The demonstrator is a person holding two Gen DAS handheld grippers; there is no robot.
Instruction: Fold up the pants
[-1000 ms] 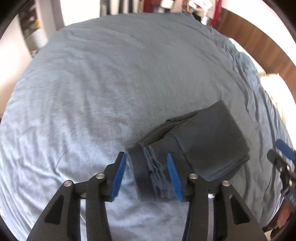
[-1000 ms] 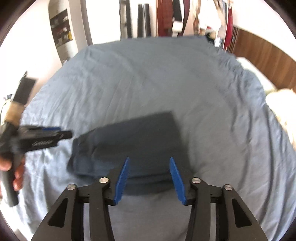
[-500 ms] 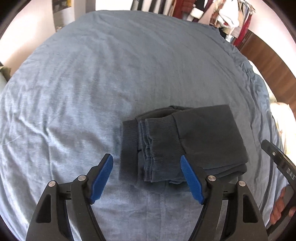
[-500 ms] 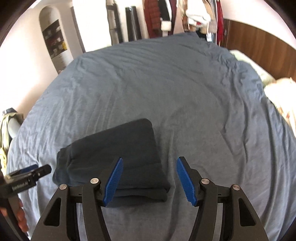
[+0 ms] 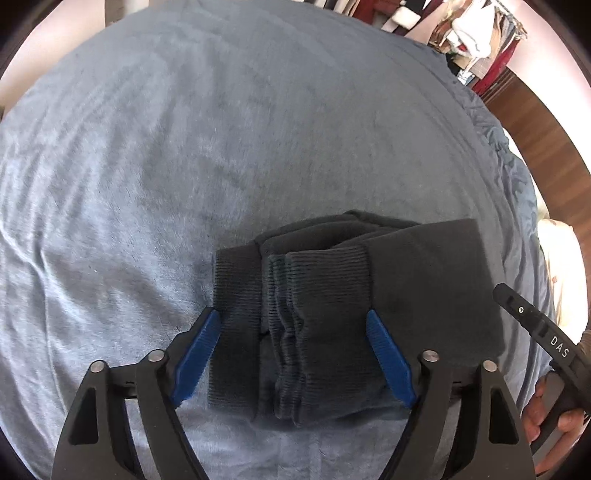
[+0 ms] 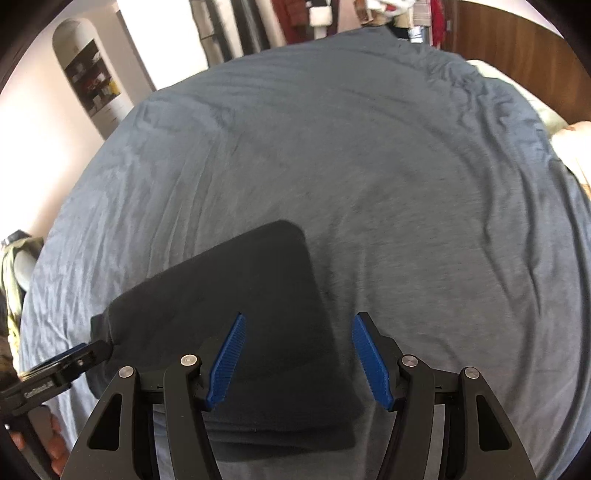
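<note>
Left tongs (image 5: 293,354): released, the two blue pads stand wide apart with nothing between them; they hang over the near, cuffed end of the pants. In the right wrist view only one tip (image 6: 79,360) comes in from the left edge, the rest is cut off.
Right tongs (image 6: 297,360): also released, pads wide apart, over the smooth folded end of the pants. In the left wrist view only a black arm with the letters "DAS" (image 5: 535,328) shows at the right edge.
Pants (image 5: 354,314): dark grey, folded into a thick rectangle that lies flat on the bed. The ribbed cuffs are stacked at the left end. The near edge is hidden behind the tongs in both views, so I cannot tell how neat it is there. In the right wrist view the fabric (image 6: 229,295) is only a dark shape, the layers are hard to make out.
Hands: some fingers (image 5: 543,413) hold the right handle; other fingers (image 6: 55,439) show low at the left, mostly cut off.
Bed (image 5: 221,147): a wrinkled blue-grey sheet covers it all around the pants.
Pillow (image 6: 576,147): pale, at the right edge, partly cut off.
Far background: hanging clothes (image 5: 469,33), a wooden headboard (image 6: 517,48) and a wall niche with shelves (image 6: 88,81); its small items are too blurred to name.
</note>
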